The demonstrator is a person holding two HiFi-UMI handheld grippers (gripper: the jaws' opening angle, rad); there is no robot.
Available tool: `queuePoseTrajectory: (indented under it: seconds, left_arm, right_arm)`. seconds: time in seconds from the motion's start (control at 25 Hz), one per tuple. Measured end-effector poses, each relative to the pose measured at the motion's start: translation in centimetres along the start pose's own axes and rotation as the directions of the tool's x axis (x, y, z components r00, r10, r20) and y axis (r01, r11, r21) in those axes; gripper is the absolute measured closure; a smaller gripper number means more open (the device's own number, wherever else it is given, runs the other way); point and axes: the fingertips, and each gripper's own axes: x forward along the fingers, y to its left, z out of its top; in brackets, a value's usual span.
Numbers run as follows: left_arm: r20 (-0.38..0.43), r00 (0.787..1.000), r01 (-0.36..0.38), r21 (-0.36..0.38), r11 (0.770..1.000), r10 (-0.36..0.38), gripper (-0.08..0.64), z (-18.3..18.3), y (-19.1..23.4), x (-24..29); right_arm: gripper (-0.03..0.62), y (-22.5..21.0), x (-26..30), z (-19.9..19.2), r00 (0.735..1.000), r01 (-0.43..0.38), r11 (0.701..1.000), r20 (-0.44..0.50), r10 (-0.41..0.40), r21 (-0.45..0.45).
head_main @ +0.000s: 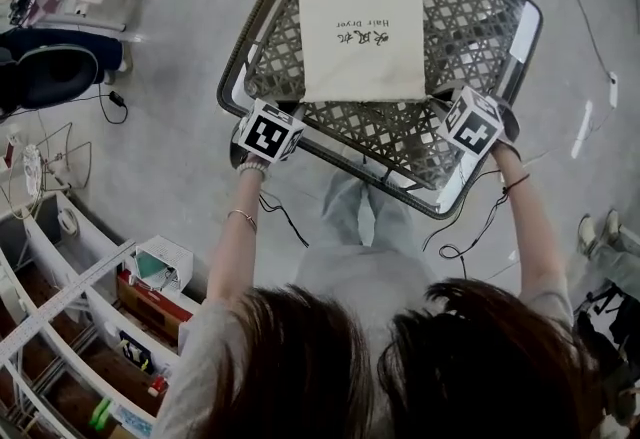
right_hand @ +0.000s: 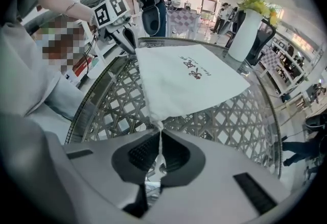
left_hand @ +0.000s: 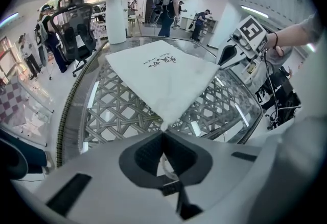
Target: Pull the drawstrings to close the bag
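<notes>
A flat white drawstring bag (head_main: 362, 37) with black print lies on a round lattice table under glass (head_main: 232, 77). My left gripper (head_main: 292, 113) sits at the bag's near left corner and my right gripper (head_main: 452, 107) at its near right corner. In the left gripper view the jaws (left_hand: 162, 133) are shut at the corner of the bag (left_hand: 158, 72), with a white drawstring (left_hand: 166, 164) pinched between them. In the right gripper view the jaws (right_hand: 159, 133) are shut on the other drawstring (right_hand: 159, 151), which runs up to the bag (right_hand: 189, 80).
A white vase with yellow flowers (left_hand: 116, 11) stands at the table's far edge. A black office chair (left_hand: 76, 24) and several people are beyond it. Shelving (head_main: 60, 327) lies at the lower left, and cables (head_main: 480, 227) trail on the floor.
</notes>
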Motion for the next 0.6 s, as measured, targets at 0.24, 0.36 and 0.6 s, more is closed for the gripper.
queuePoseTrajectory:
  seconds: [0.24,0.36,0.6]
  left_arm:
    - [0.020,1.000,-0.011,-0.002,1.000,0.011,0.534,0.7,0.0,-1.4]
    - [0.037,0.999,-0.017,0.007,1.000,0.017,0.534,1.5,0.3,-2.4]
    - [0.084,0.995,-0.061,0.059,0.996,0.056,0.535,3.5,1.2,-4.6]
  right_arm:
    - [0.568,-0.6,-1.9,0.9,0.999,0.046,0.999,0.018,-0.046,0.004]
    - [0.568,-1.3,-3.2,1.7,0.996,0.077,0.997,0.040,-0.078,0.021]
    - [0.568,-2.6,-5.5,3.0,0.986,0.141,0.989,0.080,-0.144,0.049]
